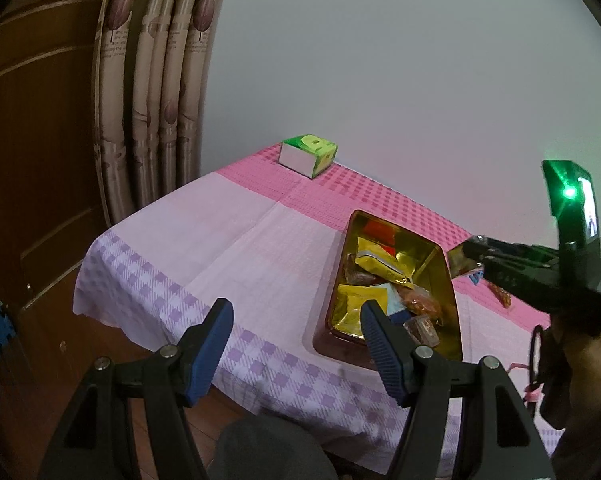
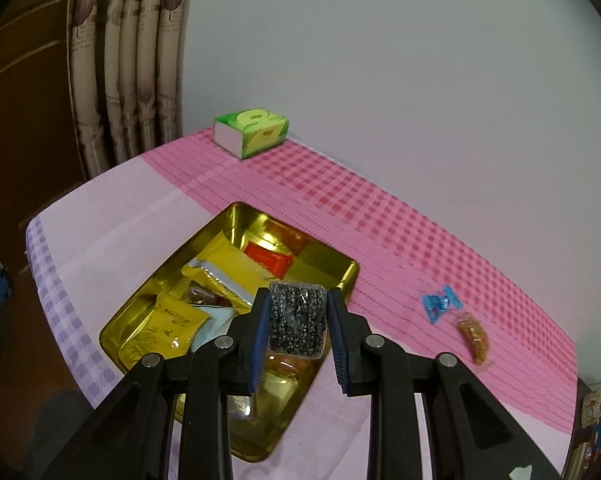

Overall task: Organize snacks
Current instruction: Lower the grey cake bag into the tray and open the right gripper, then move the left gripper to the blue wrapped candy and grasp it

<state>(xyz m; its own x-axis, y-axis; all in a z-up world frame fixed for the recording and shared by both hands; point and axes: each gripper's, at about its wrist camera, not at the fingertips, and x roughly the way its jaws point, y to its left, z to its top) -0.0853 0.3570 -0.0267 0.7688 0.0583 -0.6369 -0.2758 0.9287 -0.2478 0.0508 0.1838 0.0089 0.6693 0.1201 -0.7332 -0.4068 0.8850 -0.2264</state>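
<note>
Table (image 2: 380, 216): covered with a pink and lilac checked cloth, set against a pale wall.

Gold tin (image 2: 340, 276): open, lying on the cloth, already part filled with yellow packets, a red packet and other wrapped snacks.

Green box (image 2: 252, 132): at the far edge of the table, well apart from the tin.

Left gripper (image 1: 296, 326): fingers spread wide, holding nothing, poised at the near end of the tin (image 1: 450, 280).

Right gripper (image 2: 298, 320): fingers pressed onto a dark speckled snack bar (image 2: 298, 318) in clear wrap, held above the near right part of the tin.

Blue sweet (image 2: 440, 304) and orange sweet (image 2: 476, 336): loose on the cloth to the right of the tin, just beside each other.

Step in hand, as judged: carrying the bar to the tin. The next move calls for lowering it over a free spot and letting the fingers part; the two sweets remain to be gathered.
</note>
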